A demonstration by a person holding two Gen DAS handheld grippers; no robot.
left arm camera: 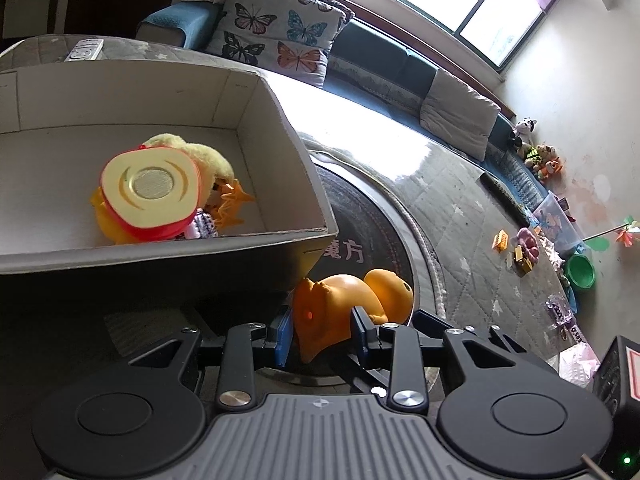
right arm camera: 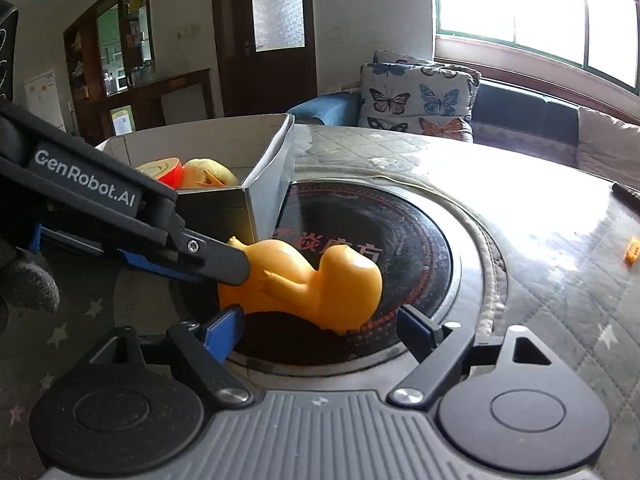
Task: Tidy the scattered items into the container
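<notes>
An orange rubber duck (left arm camera: 344,300) lies on its side over the dark round plate (right arm camera: 416,240) set in the table, just outside the box's near corner. My left gripper (left arm camera: 322,332) is shut on its tail end, blue pads pressing both sides; in the right wrist view that left gripper (right arm camera: 236,276) comes in from the left. My right gripper (right arm camera: 320,320) stands open and wide, the duck (right arm camera: 320,284) just ahead of it, and its right finger is clear of the duck. The cardboard box (left arm camera: 280,236) holds a red-rimmed round toy (left arm camera: 150,188) and a yellow plush (left arm camera: 208,160).
A sofa with a butterfly cushion (left arm camera: 280,28) runs behind the quilted table. A remote (left arm camera: 84,50) lies beyond the box. A small orange piece (right arm camera: 632,248) and a dark stick-like object (right arm camera: 626,194) sit at the table's right. Toys and a green bowl (left arm camera: 580,270) lie further off.
</notes>
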